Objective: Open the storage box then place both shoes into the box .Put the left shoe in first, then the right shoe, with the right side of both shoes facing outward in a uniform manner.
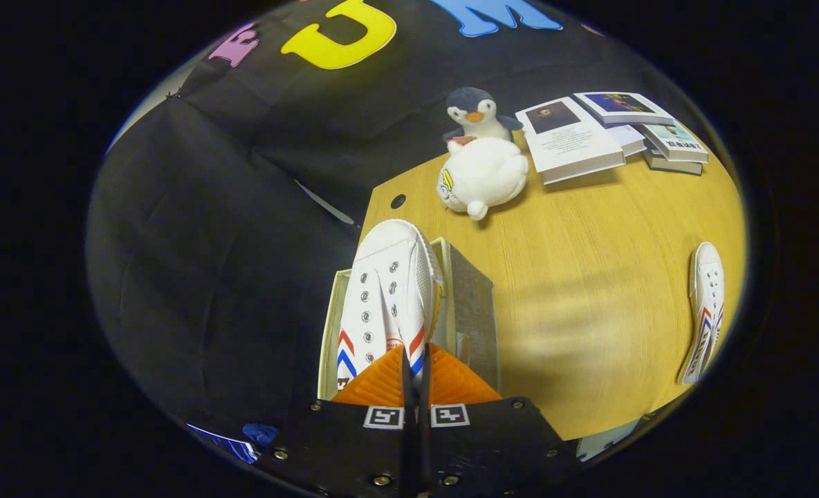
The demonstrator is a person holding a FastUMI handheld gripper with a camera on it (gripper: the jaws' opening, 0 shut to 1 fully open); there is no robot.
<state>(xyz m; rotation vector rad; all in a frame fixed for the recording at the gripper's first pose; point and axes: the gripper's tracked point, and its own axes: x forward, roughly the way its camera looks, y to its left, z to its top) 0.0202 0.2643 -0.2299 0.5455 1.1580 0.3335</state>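
My gripper is shut on the heel end of a white shoe with red and blue chevrons on its sides. The shoe points away from me, lace side up, and hangs over the open storage box, its toe reaching past the box's far rim. The box's grey lid stands open on the right side. The box sits at the table's left edge. A second white shoe with the same chevrons lies on the wooden table, far to the right of the fingers.
Beyond the box, a white plush toy and a penguin plush sit near the table's back edge. To their right lie an open book and a stack of books. The booth's black cloth hangs left of the table.
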